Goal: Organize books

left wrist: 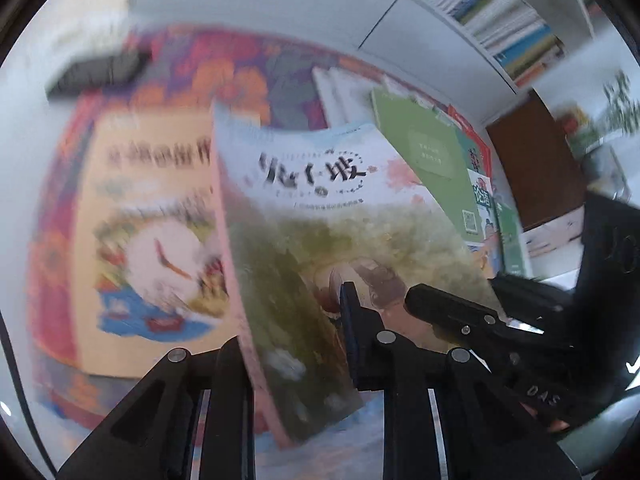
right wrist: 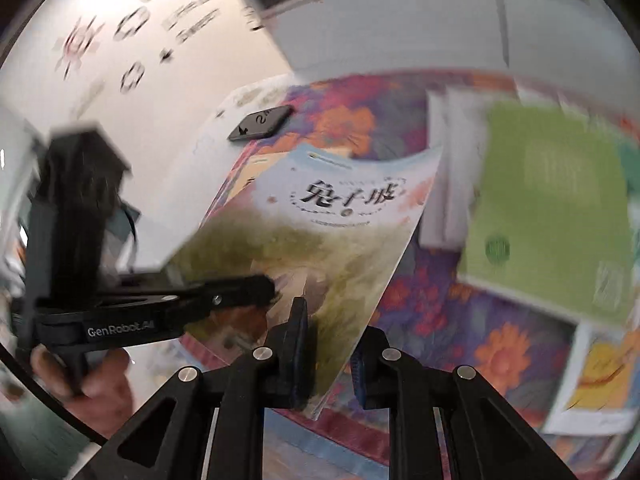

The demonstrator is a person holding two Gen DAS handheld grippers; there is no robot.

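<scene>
The thin paperback with a pale blue and olive-green painted cover and black title characters (right wrist: 340,232) is lifted off the table, tilted and sagging a little between two grips, above a cloth printed with orange and purple flowers (right wrist: 472,320). The left gripper (left wrist: 292,340) is clamped on its near edge by the pink spine, and the right gripper (right wrist: 332,360) is pinched shut on the opposite near corner; gripping both sides probably keeps the floppy cover from folding while it is carried. On the cloth to the left lies a cream-yellow picture book (left wrist: 152,232), and to the right a light green book (right wrist: 556,216) tops a loose pile of others. Far right, a white shelf of upright books (left wrist: 500,20) looks like the destination.
</scene>
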